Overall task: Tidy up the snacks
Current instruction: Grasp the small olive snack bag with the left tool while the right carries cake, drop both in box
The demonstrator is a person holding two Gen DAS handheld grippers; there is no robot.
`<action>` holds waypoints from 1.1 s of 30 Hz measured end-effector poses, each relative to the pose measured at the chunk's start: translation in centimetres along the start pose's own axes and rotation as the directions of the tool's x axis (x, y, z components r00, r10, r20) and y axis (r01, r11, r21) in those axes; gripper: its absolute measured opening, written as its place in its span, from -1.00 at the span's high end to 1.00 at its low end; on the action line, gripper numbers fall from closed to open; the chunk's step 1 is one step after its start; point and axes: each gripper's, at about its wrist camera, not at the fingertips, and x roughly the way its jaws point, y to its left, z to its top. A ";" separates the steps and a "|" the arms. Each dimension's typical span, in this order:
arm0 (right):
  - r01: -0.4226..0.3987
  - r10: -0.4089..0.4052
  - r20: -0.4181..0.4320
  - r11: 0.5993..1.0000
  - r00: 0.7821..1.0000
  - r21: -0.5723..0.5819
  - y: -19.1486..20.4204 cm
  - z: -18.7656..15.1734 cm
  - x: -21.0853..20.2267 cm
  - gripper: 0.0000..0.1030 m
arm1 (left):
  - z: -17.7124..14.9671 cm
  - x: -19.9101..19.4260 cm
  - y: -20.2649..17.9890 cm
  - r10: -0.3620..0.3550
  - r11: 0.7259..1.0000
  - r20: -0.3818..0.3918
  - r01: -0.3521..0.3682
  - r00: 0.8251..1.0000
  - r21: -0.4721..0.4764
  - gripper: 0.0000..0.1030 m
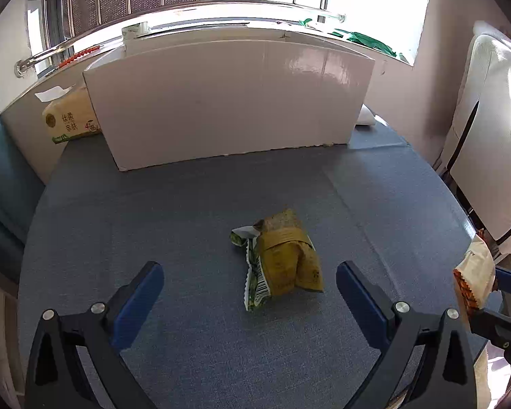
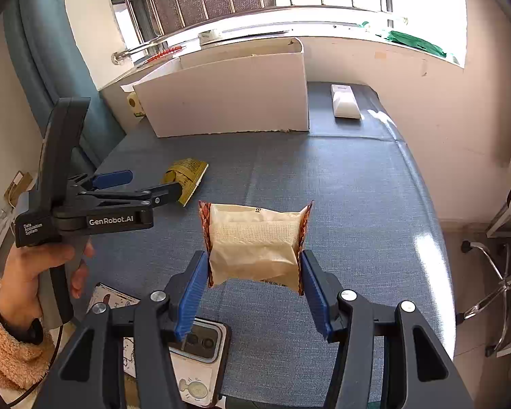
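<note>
Snacks still out: my right gripper [image 2: 254,274] clamps the cream packet [image 2: 255,242], left gripper [image 1: 249,284] gapes empty, yellow packet [image 1: 282,259] lies before the white box [image 1: 228,102].

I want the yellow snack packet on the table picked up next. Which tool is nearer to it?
Left. The left tool hangs open right at the yellow snack packet, its fingers either side of it. The right tool is further off to the right, shut on a beige snack packet.
</note>
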 end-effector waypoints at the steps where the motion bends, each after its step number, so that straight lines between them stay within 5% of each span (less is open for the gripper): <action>1: -0.004 0.004 0.001 1.000 1.000 0.008 -0.2 -0.1 -0.1 -0.15 | 0.2 0.7 -0.2 -0.011 1.000 -0.019 0.011 1.000 0.001 -1.00; 3: -0.008 0.008 -0.001 1.000 1.000 0.020 -0.6 -0.4 -0.4 -0.15 | 0.4 1.6 -0.4 -0.029 1.000 -0.032 0.029 0.999 0.004 -0.98; 5: -0.013 0.014 -0.003 0.999 1.000 0.030 -1.0 -0.7 -0.4 -0.15 | 0.5 2.0 -0.5 -0.023 0.999 -0.041 0.023 0.999 0.022 -0.61; 6: -0.021 0.021 -0.005 0.999 1.000 0.036 -1.1 -0.7 -0.4 -0.15 | 0.6 1.9 -0.5 -0.033 0.999 -0.033 0.034 0.999 0.037 -0.05; 7: -0.025 0.025 -0.005 0.999 1.000 0.041 -1.2 -0.8 -0.4 -0.15 | 0.6 1.7 -0.4 -0.035 0.999 -0.029 0.036 0.999 0.037 0.15; 13: -0.042 0.042 -0.007 0.999 0.999 0.035 -1.0 -0.3 0.3 -0.15 | 0.5 0.2 1.4 -0.103 0.995 -0.007 0.103 0.995 -0.001 0.19; 19: -0.080 0.080 0.029 0.997 0.996 0.009 -0.2 2.6 0.5 -0.15 | 3.0 -4.2 3.5 -0.087 0.996 0.123 0.089 0.989 -0.006 0.19; 25: -0.061 0.084 0.143 0.986 0.986 -0.153 2.4 10.6 0.5 -0.15 | 10.7 -7.0 6.6 -0.057 0.996 0.253 0.071 0.966 -0.049 0.19; 29: 0.055 -0.004 0.223 0.973 0.975 -0.222 3.8 17.3 2.0 -0.15 | 16.3 -5.9 8.2 -0.036 0.997 0.254 0.050 0.967 -0.051 0.19; 33: 0.033 0.000 0.181 0.983 0.983 -0.180 3.2 23.4 5.5 -0.15 | 20.6 -2.6 9.5 -0.019 0.998 0.198 0.032 0.980 -0.063 0.19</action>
